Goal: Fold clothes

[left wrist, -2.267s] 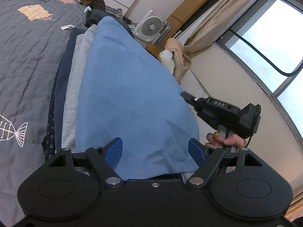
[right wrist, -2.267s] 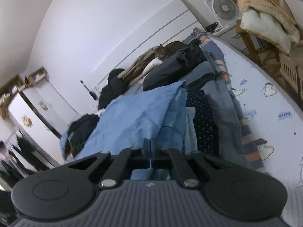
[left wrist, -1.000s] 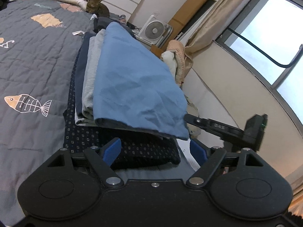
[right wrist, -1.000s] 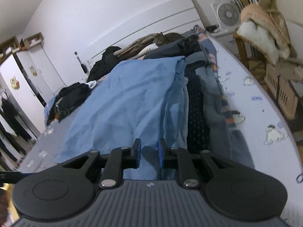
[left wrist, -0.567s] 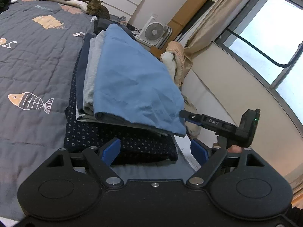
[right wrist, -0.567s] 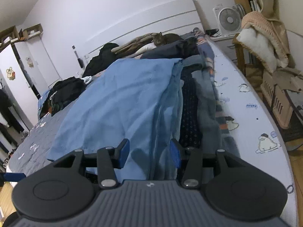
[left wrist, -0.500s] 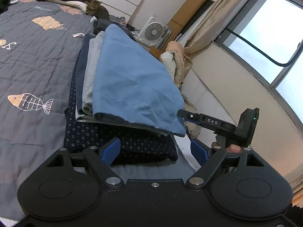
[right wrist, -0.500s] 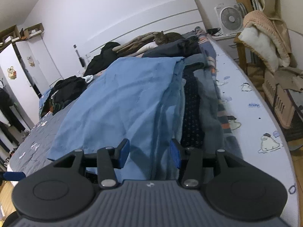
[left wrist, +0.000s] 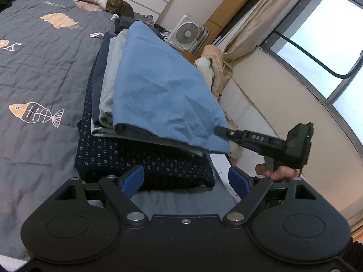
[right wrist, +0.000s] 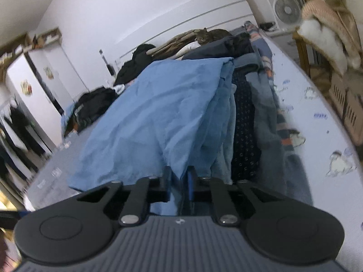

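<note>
A folded blue garment (left wrist: 163,90) tops a stack of grey, navy and dark dotted clothes (left wrist: 140,158) at the right edge of the bed. My left gripper (left wrist: 186,179) is open just short of the stack's near end, with nothing between its blue pads. My right gripper (left wrist: 219,130), held by a hand, reaches in from the right to the blue garment's near right corner. In the right wrist view the right gripper (right wrist: 179,181) has its fingers drawn close with the blue garment (right wrist: 158,104) pinched between them.
The grey quilt (left wrist: 34,79) with fish patterns stretches left of the stack. A cat (left wrist: 118,3) lies at the headboard. Beyond the bed's right side stand a white fan (left wrist: 187,34) and a chair with blankets (left wrist: 211,68). Dark clothes (right wrist: 95,104) lie further across the bed.
The left gripper has backed away from the stack and stayed open. The right gripper opened about a second ago and has now closed on the blue garment's corner.
</note>
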The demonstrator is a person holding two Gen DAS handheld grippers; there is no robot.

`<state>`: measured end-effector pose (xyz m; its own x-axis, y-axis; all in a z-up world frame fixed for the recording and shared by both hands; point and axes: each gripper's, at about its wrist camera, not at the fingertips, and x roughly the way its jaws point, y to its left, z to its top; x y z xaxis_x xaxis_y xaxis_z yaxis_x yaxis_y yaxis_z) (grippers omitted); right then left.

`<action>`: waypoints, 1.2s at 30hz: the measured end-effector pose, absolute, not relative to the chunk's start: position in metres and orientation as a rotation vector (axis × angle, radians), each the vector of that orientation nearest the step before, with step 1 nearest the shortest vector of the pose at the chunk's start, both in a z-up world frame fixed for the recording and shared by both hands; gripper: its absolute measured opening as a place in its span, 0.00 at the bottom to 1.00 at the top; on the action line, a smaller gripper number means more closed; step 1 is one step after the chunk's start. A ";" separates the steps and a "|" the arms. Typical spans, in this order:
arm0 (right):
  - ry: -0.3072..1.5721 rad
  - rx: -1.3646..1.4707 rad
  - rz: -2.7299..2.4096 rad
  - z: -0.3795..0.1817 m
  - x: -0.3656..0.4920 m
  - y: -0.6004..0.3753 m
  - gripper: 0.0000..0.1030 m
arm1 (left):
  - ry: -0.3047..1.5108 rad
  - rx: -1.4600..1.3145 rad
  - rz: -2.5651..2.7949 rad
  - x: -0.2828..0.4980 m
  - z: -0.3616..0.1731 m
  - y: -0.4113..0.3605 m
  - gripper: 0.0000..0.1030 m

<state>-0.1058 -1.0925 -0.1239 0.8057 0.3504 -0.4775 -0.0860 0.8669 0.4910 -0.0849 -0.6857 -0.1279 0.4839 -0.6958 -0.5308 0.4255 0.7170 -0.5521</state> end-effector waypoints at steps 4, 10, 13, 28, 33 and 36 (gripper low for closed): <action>0.549 0.559 0.247 -0.116 -0.116 -1.102 0.04 | 0.813 -0.380 -0.697 -0.084 -0.129 -0.685 0.78; 0.528 0.545 0.234 -0.103 -0.126 -1.110 0.04 | 0.813 -0.372 -0.697 -0.083 -0.131 -0.687 0.78; 0.637 0.508 0.199 -0.116 -0.114 -1.106 0.07 | 0.795 -0.347 -0.686 -0.081 -0.129 -0.687 0.78; 0.673 0.523 0.166 -0.128 -0.116 -1.108 0.09 | 0.851 -0.658 -0.738 0.013 -0.187 -0.667 0.62; 0.671 0.539 0.165 -0.129 -0.117 -1.109 0.09 | 0.914 -0.638 -0.781 0.022 -0.195 -0.676 0.12; 0.670 0.531 0.168 -0.129 -0.117 -1.107 0.09 | 0.907 -0.602 -0.786 0.024 -0.191 -0.677 0.03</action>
<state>-0.1169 -1.1068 -0.1286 0.7759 0.3142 -0.5470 0.0195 0.8547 0.5187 0.0243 -0.6767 -0.1910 0.3820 -0.8046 -0.4546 0.3357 0.5791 -0.7429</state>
